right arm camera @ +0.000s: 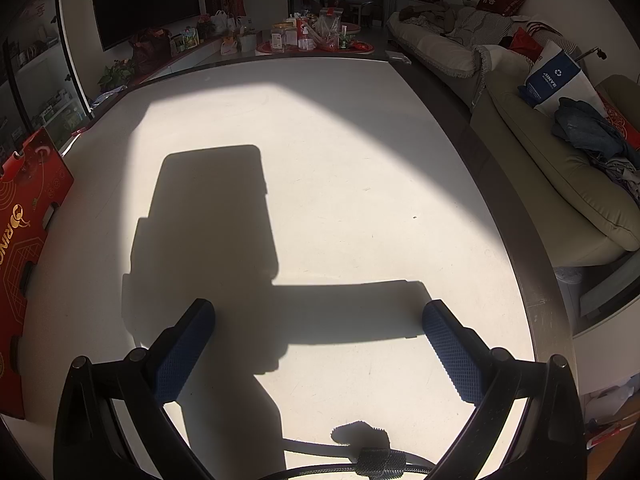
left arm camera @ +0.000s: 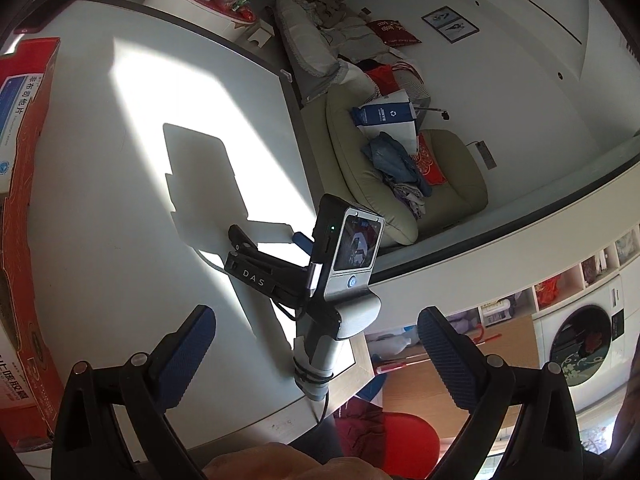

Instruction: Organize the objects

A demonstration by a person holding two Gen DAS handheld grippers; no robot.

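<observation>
The white table (right arm camera: 340,168) stands in a sunlit living room. The left gripper (left arm camera: 316,356) is spread wide and empty, over the table's near edge. Ahead of it the right gripper (left arm camera: 256,256) hovers; from its own view (right arm camera: 318,350) its blue pads are wide apart, gripping nothing. The red box (left arm camera: 28,208) stands at the table's left edge, with what appear to be medicine cartons, partly cut off. A sofa (right arm camera: 560,184) lies beyond.

Red carton (left arm camera: 24,208) cut off left; contents perhaps hidden.
</observation>
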